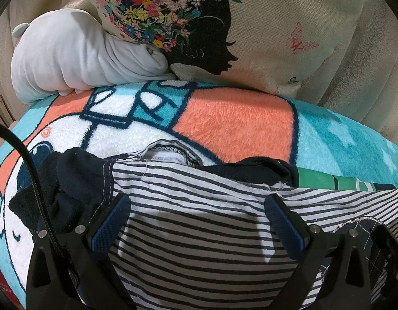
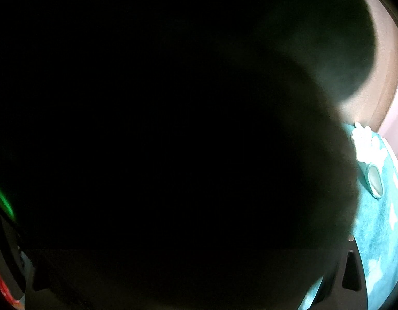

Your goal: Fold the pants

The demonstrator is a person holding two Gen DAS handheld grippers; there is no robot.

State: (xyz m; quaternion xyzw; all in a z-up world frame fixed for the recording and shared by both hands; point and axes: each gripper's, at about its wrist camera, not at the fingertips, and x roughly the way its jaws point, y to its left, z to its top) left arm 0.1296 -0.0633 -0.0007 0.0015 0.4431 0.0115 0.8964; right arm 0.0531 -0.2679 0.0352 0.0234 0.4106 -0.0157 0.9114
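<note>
I had the left gripper (image 1: 197,222) spread wide, its blue pads (image 1: 111,226) resting on the striped pants (image 1: 199,206) without pinching them. The pants lay bunched on the fleece blanket (image 1: 235,121), on the side nearest me, with the floral cushion (image 1: 263,31) and a grey plush (image 1: 69,56) at the blanket's far edge. Dark cloth blocked the right wrist view, so I could not tell whether that gripper was clenched or released.
</note>
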